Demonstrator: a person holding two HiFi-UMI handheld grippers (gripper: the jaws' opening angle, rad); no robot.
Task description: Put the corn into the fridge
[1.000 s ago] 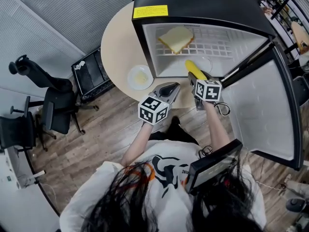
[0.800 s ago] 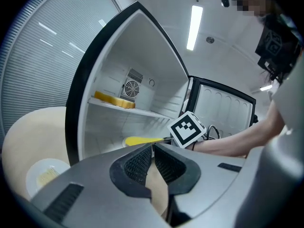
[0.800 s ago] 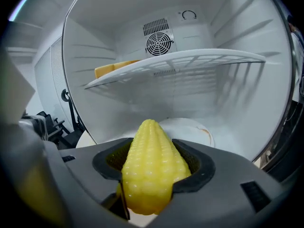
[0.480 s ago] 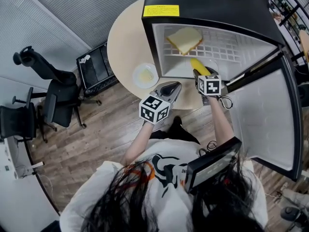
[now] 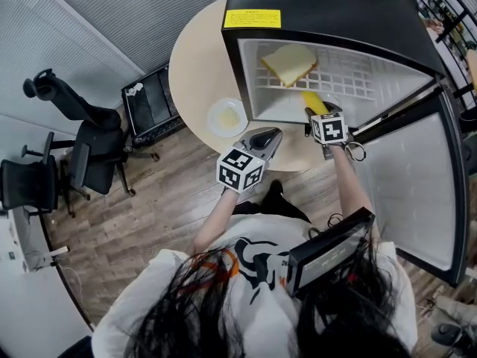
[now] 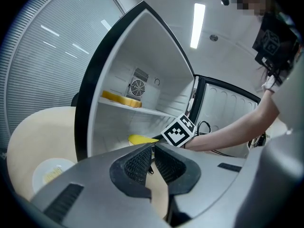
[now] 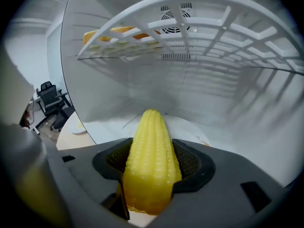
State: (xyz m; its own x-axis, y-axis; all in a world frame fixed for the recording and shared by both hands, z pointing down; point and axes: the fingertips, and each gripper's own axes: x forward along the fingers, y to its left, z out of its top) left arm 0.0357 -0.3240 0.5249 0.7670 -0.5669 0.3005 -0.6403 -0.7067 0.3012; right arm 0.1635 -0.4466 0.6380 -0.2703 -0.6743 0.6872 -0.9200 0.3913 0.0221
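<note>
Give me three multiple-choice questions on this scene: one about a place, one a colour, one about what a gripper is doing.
1. Where does the bread slice lie? A. on the upper wire shelf B. in a drawer C. in a basket
2. What colour is the fridge outside? A. blue B. black C. red
3. What is the right gripper doing? A. open, empty B. clamped on the corn C. clamped on a cup
1 A, it rests on the shelf's grid; 2 B, its top is black; 3 B, the corn sits between the jaws.

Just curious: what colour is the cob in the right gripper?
Yellow corn cob, clearest in right gripper view.
</note>
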